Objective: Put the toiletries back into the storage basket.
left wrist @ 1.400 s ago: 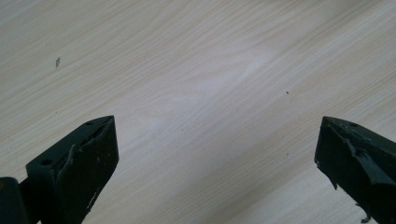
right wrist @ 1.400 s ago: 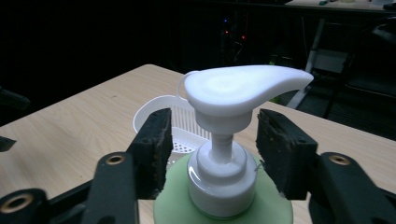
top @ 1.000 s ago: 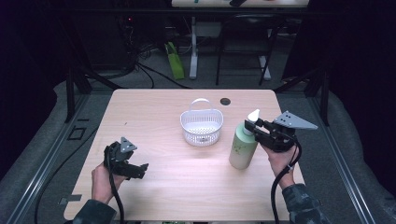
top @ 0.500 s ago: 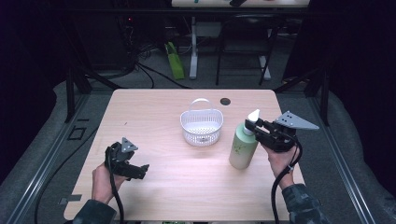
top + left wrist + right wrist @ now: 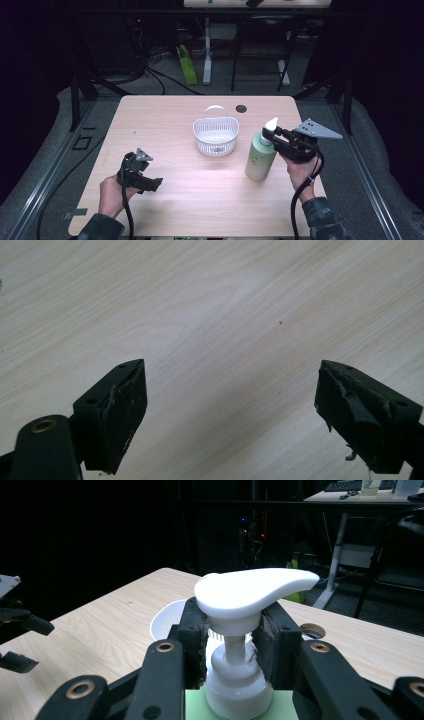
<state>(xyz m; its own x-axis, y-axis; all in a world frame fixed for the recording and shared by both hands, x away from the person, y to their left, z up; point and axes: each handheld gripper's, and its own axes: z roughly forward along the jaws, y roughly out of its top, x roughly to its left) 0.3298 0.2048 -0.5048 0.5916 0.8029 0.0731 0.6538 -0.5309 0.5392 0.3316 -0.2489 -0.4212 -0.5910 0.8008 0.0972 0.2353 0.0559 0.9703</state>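
The pale green plastic pump bottle with a white dispenser head (image 5: 260,159) stands upright on the light wooden tabletop (image 5: 165,120), toward its right edge and about midway between the far and near edges. The right gripper (image 5: 278,135) is clamped on the bottle's white neck just under the spout; in the right gripper view its black jaws press on the pump stem (image 5: 234,652) from both sides, with the broad spout resting above them. The bottle's base looks to be on the wood, so the step in hand seems to be securing the hold before lifting.

To do that well, I would keep the jaws squeezed evenly on the collar and lift straight up, since a grip this high lets the heavier body swing below; a slow rise and a level wrist should keep it from tilting or slipping out.

Just to the left of the bottle, near the middle of the tabletop and closer to the far edge, sits a white perforated plastic basket with a hoop handle (image 5: 216,135), apart from the bottle and a likely place for it. A small dark round hole (image 5: 241,108) lies behind the basket.

The left gripper (image 5: 141,172) rests low near the near-left corner; its jaws have just been closing, yet in the left gripper view they stand apart over bare wood with nothing between them.
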